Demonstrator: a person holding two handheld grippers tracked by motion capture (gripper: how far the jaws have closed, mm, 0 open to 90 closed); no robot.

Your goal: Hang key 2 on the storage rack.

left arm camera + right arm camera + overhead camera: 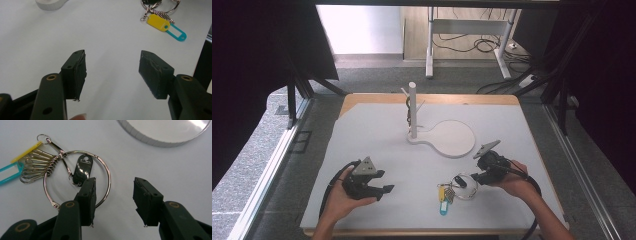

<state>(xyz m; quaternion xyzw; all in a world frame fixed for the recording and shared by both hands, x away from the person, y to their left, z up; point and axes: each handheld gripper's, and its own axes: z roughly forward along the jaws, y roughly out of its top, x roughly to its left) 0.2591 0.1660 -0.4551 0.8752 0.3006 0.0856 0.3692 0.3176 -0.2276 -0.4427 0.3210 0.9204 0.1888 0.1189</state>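
Shiny metal key ring [107, 180], glossy black plastic fob [83, 170], matt white tabletop [377, 135].

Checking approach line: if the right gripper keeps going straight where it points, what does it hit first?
Likely the large metal key ring: the open right gripper straddles its near arc, one jaw overlapping the ring. Beyond lies the white round stand base. Depth is unclear.

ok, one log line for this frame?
left gripper: open, idle, apart from keys | right gripper: open, over key ring, not gripping | keys: flat on table | stand: hooks bare

Bright, even overhead light on the white table [377, 135]; dark surroundings; soft shadows; the high view looks slightly grainy.
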